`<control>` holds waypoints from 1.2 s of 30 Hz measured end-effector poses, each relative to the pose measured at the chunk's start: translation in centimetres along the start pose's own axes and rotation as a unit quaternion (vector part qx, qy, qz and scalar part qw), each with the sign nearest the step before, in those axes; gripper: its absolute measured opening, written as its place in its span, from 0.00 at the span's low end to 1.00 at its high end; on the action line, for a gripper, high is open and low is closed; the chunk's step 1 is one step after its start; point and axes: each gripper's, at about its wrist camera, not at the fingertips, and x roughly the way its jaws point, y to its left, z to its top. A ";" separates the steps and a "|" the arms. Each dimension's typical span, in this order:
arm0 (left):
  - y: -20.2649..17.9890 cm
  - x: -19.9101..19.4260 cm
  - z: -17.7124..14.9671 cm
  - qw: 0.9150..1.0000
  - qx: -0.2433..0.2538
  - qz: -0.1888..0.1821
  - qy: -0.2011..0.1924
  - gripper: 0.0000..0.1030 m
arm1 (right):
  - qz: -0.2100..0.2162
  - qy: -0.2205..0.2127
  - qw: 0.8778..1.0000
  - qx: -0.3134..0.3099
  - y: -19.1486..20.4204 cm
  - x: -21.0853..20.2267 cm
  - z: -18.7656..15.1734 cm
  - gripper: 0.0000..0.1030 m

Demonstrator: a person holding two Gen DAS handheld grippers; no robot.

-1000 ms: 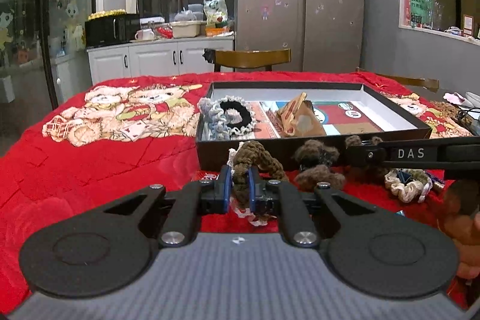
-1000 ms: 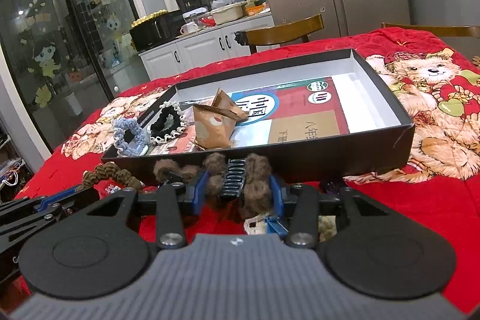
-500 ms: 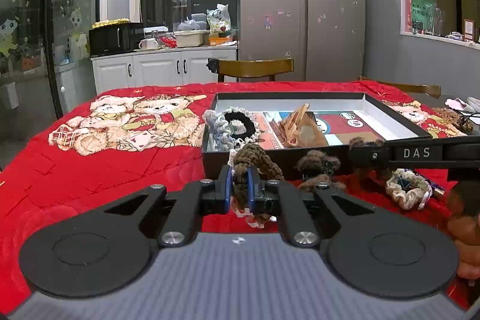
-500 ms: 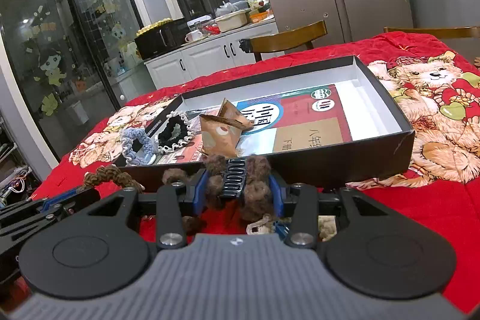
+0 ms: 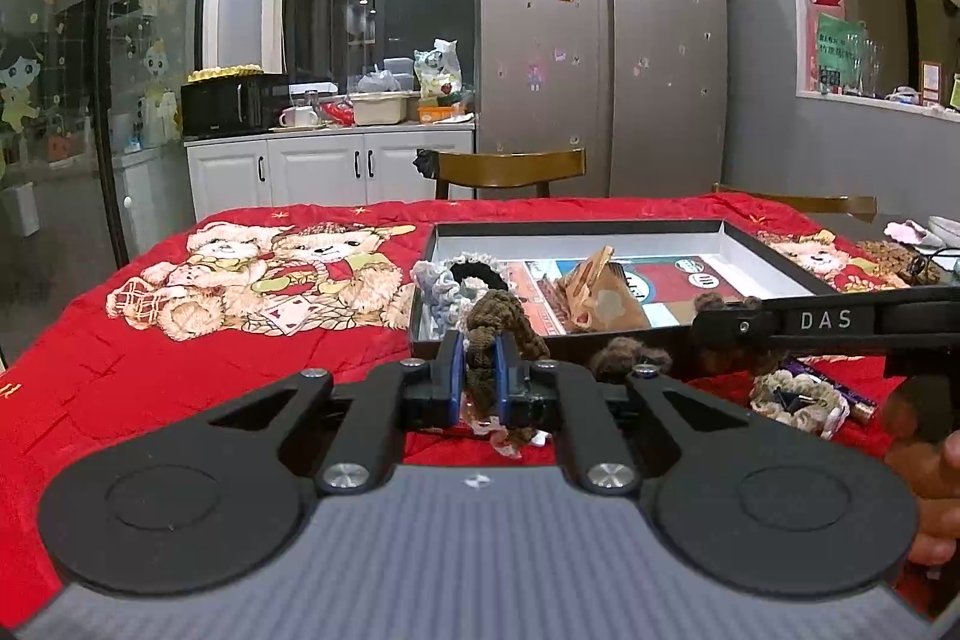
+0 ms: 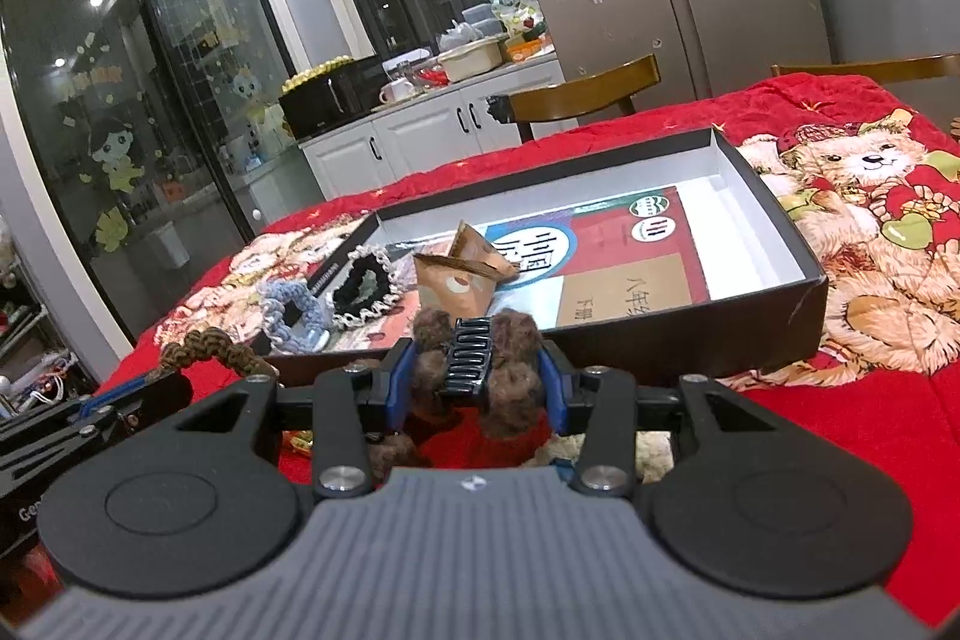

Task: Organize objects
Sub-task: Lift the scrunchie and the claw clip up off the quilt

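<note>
Brown braided fabric scrunchie [image 5: 480,340] sits clenched in my left gripper [image 5: 478,381], brown fuzzy claw clip [image 6: 474,364] in my right gripper [image 6: 477,391], both short of the shallow black cardboard box [image 6: 774,307]; cream scrunchie [image 5: 795,397] remains on the bench.

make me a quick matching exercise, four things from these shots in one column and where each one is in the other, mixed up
Things:
1. brown scrunchie
2. furry brown hair claw
3. black scrunchie
4. cream scrunchie

Places:
A. inside the black box
B. between the right gripper's pads
C. on the red blanket, outside the box
D. pinched in the left gripper

Pairs: 1-D, 2-B, 3-A, 4-C
</note>
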 end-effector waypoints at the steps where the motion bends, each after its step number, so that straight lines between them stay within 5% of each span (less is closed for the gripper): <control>1: 0.1 0.0 0.0 1.000 0.000 0.000 -0.001 0.13 | 0.002 -0.001 1.000 0.001 0.0 -0.1 0.1 0.45; 21: -0.1 -0.7 0.3 1.000 0.004 -0.008 -0.008 0.13 | 0.034 -0.001 0.999 0.007 1.2 -0.6 0.5 0.45; 30: -0.6 -3.6 2.0 0.998 -0.004 -0.005 -0.064 0.13 | 0.037 -0.012 0.999 0.016 2.2 -1.2 1.0 0.45; 36: 0.2 -3.7 4.7 0.998 -0.017 0.002 -0.059 0.13 | 0.036 -0.020 0.999 0.005 3.0 -1.8 3.1 0.45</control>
